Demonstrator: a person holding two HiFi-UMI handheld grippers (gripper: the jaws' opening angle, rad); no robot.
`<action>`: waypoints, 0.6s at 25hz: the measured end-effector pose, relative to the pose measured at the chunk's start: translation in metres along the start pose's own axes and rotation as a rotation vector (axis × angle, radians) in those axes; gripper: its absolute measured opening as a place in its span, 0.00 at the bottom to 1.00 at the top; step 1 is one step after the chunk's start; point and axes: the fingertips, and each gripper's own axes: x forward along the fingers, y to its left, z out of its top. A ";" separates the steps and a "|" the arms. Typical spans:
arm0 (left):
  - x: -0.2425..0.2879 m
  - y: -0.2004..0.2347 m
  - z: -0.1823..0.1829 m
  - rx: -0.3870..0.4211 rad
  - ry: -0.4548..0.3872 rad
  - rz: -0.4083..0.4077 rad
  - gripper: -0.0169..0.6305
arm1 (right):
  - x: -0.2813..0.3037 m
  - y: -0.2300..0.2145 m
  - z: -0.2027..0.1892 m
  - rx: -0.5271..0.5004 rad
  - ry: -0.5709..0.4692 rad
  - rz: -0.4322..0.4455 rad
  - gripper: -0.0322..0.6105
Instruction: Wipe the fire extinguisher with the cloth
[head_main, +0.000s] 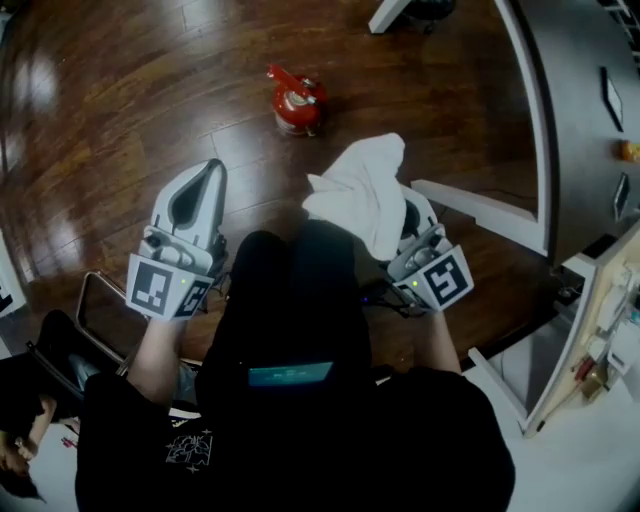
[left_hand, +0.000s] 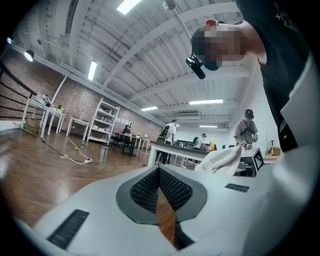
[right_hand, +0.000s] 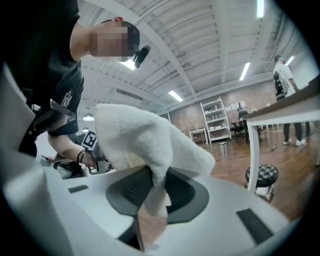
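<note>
A red fire extinguisher (head_main: 296, 101) stands on the wooden floor ahead of me, well beyond both grippers. My right gripper (head_main: 408, 212) is shut on a white cloth (head_main: 365, 190), which bunches up over its tips and hides them in the head view. In the right gripper view the cloth (right_hand: 146, 134) is pinched between the jaws of that gripper (right_hand: 150, 192) and flops over them. My left gripper (head_main: 211, 168) is held level with the right one, jaws together with nothing between them; in its own view the left gripper (left_hand: 159, 175) points across the room, with the cloth (left_hand: 220, 159) to its right.
A white table frame (head_main: 482, 208) lies on the floor right of the right gripper, by a grey partition (head_main: 580, 120). A metal chair frame (head_main: 98, 312) sits at my lower left. A round stool (right_hand: 263, 175) and a white table leg (right_hand: 252, 146) stand nearby. People work at far benches (left_hand: 172, 131).
</note>
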 end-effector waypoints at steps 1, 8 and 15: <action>-0.004 -0.009 0.027 0.004 0.001 -0.001 0.03 | -0.010 0.006 0.024 0.026 -0.001 -0.008 0.20; -0.058 -0.088 0.226 0.003 -0.077 -0.020 0.03 | -0.076 0.080 0.212 0.026 -0.016 -0.096 0.20; -0.155 -0.147 0.344 0.056 -0.121 -0.023 0.03 | -0.123 0.201 0.331 0.046 -0.087 -0.105 0.20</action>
